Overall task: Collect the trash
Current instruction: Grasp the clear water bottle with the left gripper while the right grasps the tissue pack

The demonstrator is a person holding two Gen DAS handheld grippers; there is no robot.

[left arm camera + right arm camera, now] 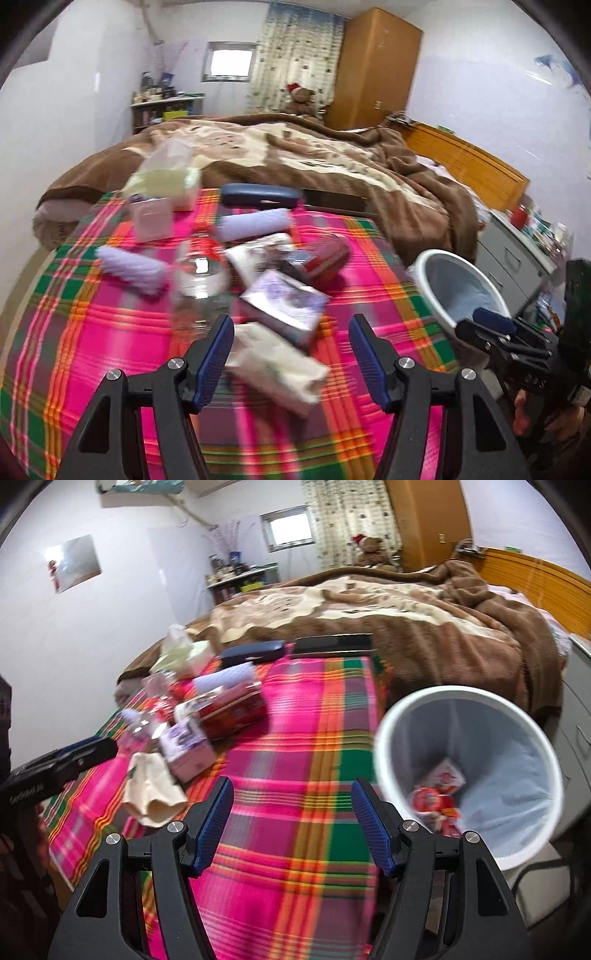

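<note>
The left tool (291, 345) is hanging released just above a crumpled cream wrapper (275, 363), its blue pads apart with nothing pressed between them; the wrapper is lying nearest on the plaid-covered desk (369, 295), with a silvery purple packet (284, 302) just behind it and touching it; further back a clear plastic bottle (201, 275), a red packet (325, 258), a white printed packet (258, 254) and two pale lilac rolls (133, 267) are sitting close together in a loose heap, all of it blurred; the right tool (291, 825) is also standing released and empty, hovering over bare plaid beside the white bin (384, 746), which is standing off the desk's right edge; inside the bin red-and-white wrappers (439, 794) are already lying at the bottom, so the collecting is looking partly done; most of the litter is remaining on the desk, though which items count as trash is hard to be telling; a tissue box (166, 177) and a dark blue case (258, 194) at the far edge are probably staying; judging by position, the cream wrapper is looking like the next pick.
</note>
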